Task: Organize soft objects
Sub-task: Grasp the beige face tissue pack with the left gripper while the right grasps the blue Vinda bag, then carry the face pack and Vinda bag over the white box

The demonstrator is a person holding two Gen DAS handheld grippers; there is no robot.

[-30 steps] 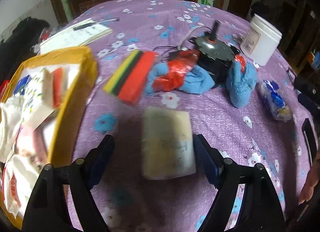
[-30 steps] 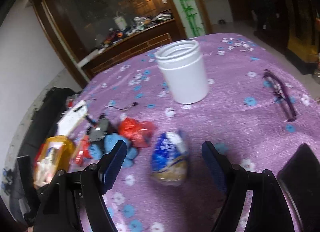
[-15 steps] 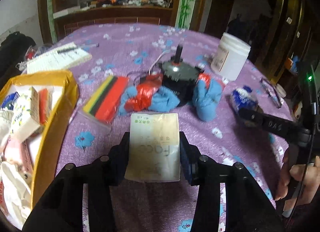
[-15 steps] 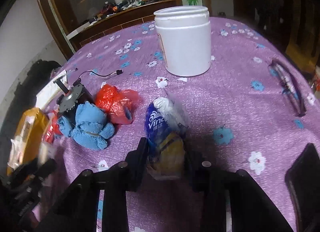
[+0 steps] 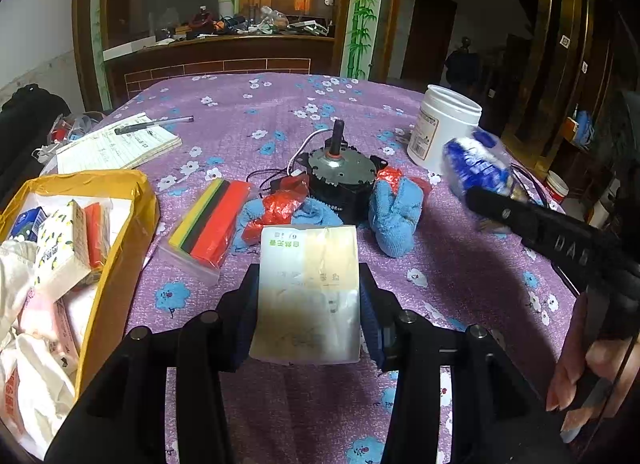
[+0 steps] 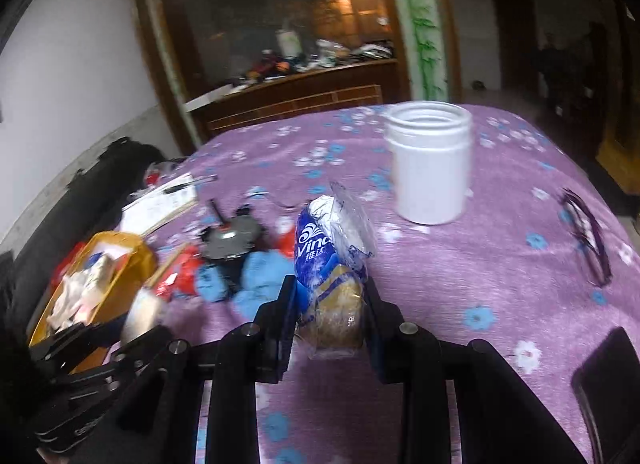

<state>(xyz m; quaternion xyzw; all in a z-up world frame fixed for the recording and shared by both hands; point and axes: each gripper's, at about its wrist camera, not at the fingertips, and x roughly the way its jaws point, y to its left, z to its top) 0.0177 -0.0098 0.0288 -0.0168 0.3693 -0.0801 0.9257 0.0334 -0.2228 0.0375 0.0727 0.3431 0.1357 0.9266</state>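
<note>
My left gripper (image 5: 308,296) is shut on a pale yellow-white soft pack (image 5: 308,292) and holds it above the purple flowered tablecloth (image 5: 280,112). My right gripper (image 6: 330,304) is shut on a blue and white tissue pack (image 6: 328,264), lifted off the table; the pack also shows in the left wrist view (image 5: 476,168). A yellow box (image 5: 120,248) with several soft packs stands at the left. A striped sponge pack (image 5: 210,224), blue cloths (image 5: 394,216) and a red plastic bag (image 5: 276,204) lie in the middle.
A small black motor (image 5: 340,176) with wires sits among the cloths. A white jar (image 5: 440,132) stands at the right. A notepad with a pen (image 5: 120,144) lies at the back left. Purple glasses (image 6: 588,240) and a black phone (image 6: 608,384) lie at the right.
Both grippers closed from open: the left on the pale pack, the right on the tissue pack. Both packs have been lifted off the table.
</note>
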